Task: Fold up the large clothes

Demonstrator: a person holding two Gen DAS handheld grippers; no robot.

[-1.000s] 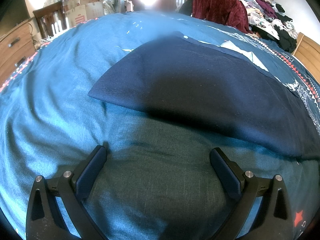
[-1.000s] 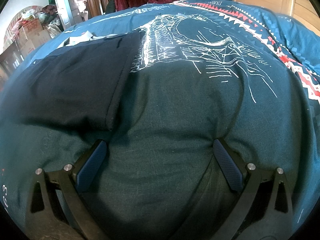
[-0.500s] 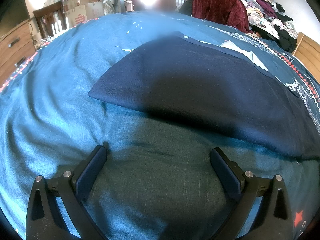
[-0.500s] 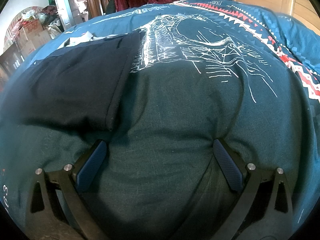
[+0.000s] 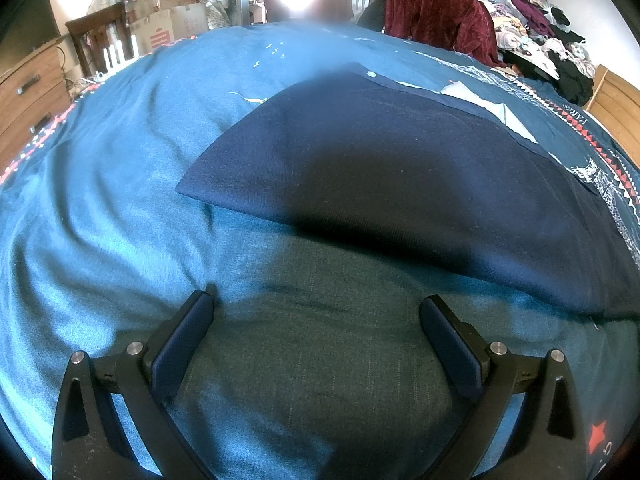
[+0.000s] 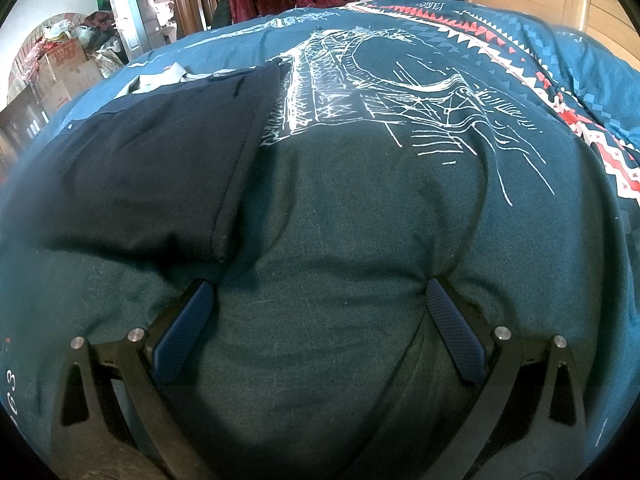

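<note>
A bed [image 5: 120,184] covered by a teal printed bedspread [image 6: 520,184] carries a dark navy garment [image 5: 400,176] lying flat, with a white cloth [image 5: 496,110] at its far edge.

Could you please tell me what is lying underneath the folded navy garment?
The navy garment rests on the blue patterned bedspread. A pale grey piece of cloth pokes out at its far edge; how far that reaches underneath is hidden.

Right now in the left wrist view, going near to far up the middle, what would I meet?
Open left gripper over the teal bedspread → flat dark navy garment → white cloth scrap at its far edge → dark red velvet garment draped behind the bed.
</note>
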